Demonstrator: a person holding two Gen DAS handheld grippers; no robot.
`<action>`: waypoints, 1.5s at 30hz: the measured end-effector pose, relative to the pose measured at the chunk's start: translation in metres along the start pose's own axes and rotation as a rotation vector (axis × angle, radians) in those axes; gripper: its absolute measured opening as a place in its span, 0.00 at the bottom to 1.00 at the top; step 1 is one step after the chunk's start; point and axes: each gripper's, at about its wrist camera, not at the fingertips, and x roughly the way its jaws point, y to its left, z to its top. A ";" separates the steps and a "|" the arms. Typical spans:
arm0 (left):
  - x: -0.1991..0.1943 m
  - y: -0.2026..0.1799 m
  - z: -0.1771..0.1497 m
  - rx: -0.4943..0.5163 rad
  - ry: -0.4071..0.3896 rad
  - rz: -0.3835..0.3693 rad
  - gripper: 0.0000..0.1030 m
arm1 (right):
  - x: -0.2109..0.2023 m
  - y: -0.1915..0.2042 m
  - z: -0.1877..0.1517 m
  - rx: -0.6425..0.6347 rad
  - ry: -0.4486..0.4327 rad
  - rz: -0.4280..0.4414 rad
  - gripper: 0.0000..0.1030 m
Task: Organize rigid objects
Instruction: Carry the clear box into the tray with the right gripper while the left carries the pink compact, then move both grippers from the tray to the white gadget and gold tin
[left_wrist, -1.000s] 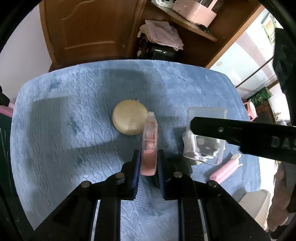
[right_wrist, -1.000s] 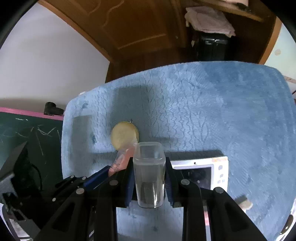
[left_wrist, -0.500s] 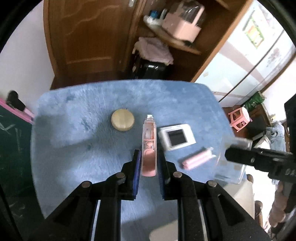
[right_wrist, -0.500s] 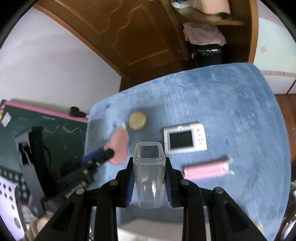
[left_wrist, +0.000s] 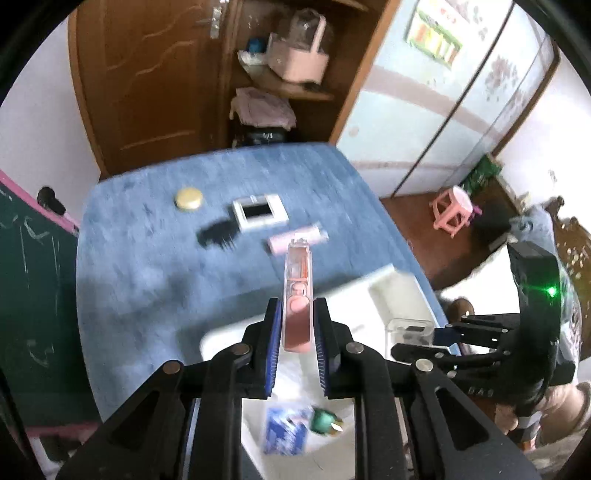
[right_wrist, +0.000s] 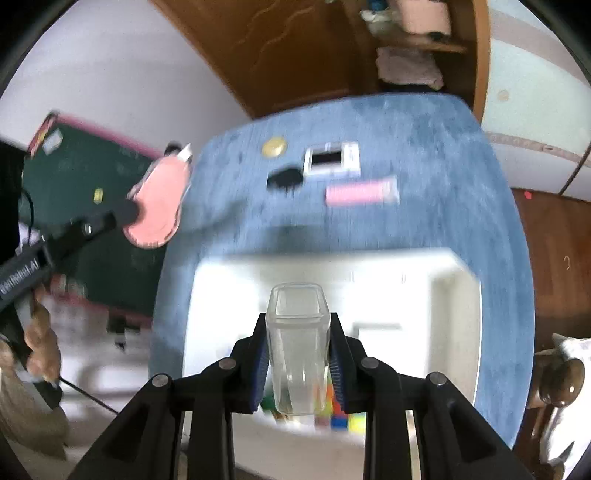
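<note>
Pink flat dispenser (left_wrist: 296, 295) clamped edge-on between blue pads of left tool (left_wrist: 295, 334), clear nose pointing away, held in the air above near edge of bench (left_wrist: 147, 266). Also seen side-on at left of right wrist view (right_wrist: 159, 201), off the bench's left edge. Clear square-mouthed container (right_wrist: 298, 345) pinched in right tool (right_wrist: 298, 363), jaws closed on its side walls, mouth facing away from camera, hanging over white compartmented tray (right_wrist: 454, 295). Same container visible at right of left view (left_wrist: 410, 330), beside tray's far corner.

White tray (left_wrist: 391, 291) at near edge of blue plush-covered bench; blue-white packet (left_wrist: 286, 432) and green item (left_wrist: 325, 424) inside, colourful blocks (right_wrist: 341, 411) too, blurred.

Left lying on bench, far side: round gold tin (left_wrist: 188, 198), white-framed device with dark screen (left_wrist: 260, 212), pink cylinder (left_wrist: 297, 240), small black item (left_wrist: 218, 234) just left of device. All well apart from tray. Heavy motion blur in both views. Person's hand (right_wrist: 40, 343) on left tool handle.
</note>
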 end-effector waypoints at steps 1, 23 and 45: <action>0.006 -0.006 -0.008 -0.004 0.018 0.002 0.17 | 0.002 -0.001 -0.010 -0.014 0.014 -0.002 0.28; 0.099 -0.035 -0.096 -0.100 0.275 0.014 0.23 | 0.041 0.008 -0.104 -0.263 0.155 -0.192 0.45; 0.022 -0.028 -0.065 -0.137 0.080 0.027 0.67 | -0.026 0.016 -0.071 -0.237 -0.053 -0.211 0.56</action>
